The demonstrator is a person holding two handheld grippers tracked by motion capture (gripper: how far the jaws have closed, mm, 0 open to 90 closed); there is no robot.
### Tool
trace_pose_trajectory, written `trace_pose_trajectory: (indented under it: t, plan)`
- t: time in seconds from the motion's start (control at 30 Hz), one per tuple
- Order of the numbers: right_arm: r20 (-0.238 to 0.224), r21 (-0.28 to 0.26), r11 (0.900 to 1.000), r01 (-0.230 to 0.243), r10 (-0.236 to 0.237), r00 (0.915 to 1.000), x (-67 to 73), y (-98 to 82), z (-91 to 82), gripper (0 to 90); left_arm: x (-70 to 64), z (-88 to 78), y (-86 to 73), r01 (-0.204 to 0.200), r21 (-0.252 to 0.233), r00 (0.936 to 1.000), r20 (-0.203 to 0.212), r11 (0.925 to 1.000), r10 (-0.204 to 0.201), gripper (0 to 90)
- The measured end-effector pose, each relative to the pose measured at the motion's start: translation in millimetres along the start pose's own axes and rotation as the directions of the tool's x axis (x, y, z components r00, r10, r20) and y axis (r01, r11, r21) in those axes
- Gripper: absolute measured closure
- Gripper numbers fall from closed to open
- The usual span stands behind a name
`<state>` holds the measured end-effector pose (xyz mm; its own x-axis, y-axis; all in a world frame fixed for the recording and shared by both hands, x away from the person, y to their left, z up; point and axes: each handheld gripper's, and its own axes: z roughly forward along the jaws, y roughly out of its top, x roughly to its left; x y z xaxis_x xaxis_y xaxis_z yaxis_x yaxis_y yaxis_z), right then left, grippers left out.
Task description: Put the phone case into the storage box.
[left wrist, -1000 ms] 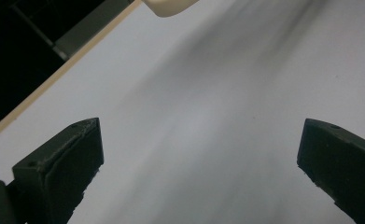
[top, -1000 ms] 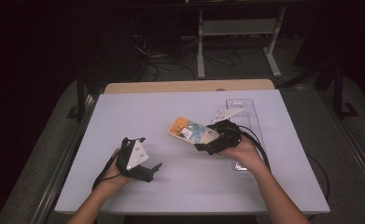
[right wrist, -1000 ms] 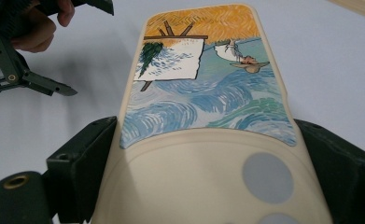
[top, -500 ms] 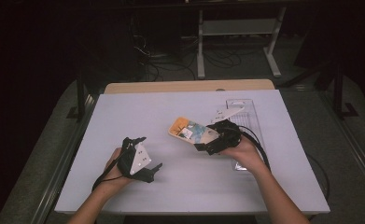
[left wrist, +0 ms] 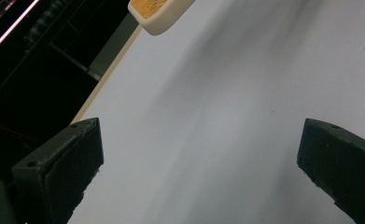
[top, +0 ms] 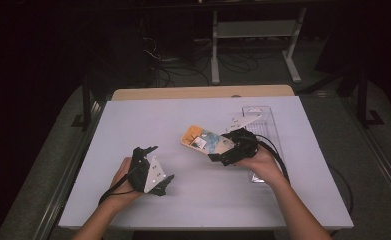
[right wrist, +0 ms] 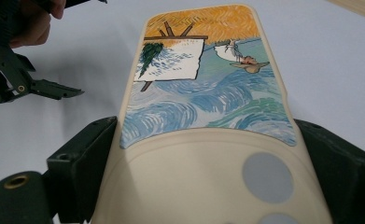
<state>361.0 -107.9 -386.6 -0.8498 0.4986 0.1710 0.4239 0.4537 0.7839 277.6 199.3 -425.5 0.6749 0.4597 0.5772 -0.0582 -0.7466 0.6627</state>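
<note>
Gripping the cream painted case (right wrist: 208,121) by its near end, right claw (top: 223,154) clamping both long edges and holding it lifted over the middle of the white table (top: 133,120), just in front of the clear tray (top: 263,117). Waiting low at the near left, left claw (top: 155,172) gaping wide and empty. Pickup looking done; hand-over or set-down likely remaining, destination not yet telling.

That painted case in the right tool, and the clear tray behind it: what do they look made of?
The case looks like matte cream plastic with a printed painting on it; smooth rounded edges suggest molding. The tray seems clear glossy plastic, since the table shows through it.
</note>
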Motion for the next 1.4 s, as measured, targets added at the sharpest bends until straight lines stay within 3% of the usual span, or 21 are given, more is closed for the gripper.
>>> trace_pose_trajectory:
  t: [0.4,0.67,0.83,0.93,1.17,1.23,1.4]
  plan:
    - [0.01,0.004,1.0,0.021,-0.021,0.9997,-1.2,-0.3,0.4,10.4,-4.1,0.7,1.9,-0.082,-0.005,0.9955,-0.049,0.9966,0.082,0.1]
    - [0.012,0.005,1.0,0.021,-0.021,0.9997,-1.1,-0.3,0.5,10.4,-4.9,1.3,2.8,-0.145,0.002,0.986,-0.083,0.9895,0.144,0.1]
    - [0.011,0.005,1.0,0.02,-0.021,0.9997,-1.2,-0.3,0.4,10.4,-6.0,1.7,3.3,-0.196,0.011,0.9741,-0.113,0.9805,0.196,0.1]
    - [0.005,-0.002,1.0,0.012,-0.012,0.9999,0.1,0.0,0.7,10.4,-7.3,2.3,3.7,-0.207,0.01,0.9706,-0.123,0.9782,0.207,0.1]
    - [0.007,0.0,1.0,0.01,-0.01,0.9999,0.1,0.1,0.8,10.4,-10.3,4.1,6.1,-0.283,0.031,0.9456,-0.157,0.9585,0.285,0.1]
    - [0.007,0.001,1.0,0.01,-0.01,0.9999,0.1,0.2,1.1,10.4,-11.1,5.9,6.0,-0.314,0.029,0.9328,-0.177,0.9491,0.314,0.1]
    - [0.004,0.007,1.0,-0.006,0.006,1.0,-0.1,0.5,0.9,10.4,-12.4,9.3,7.1,-0.365,0.045,0.9081,-0.203,0.9298,0.366,0.1]
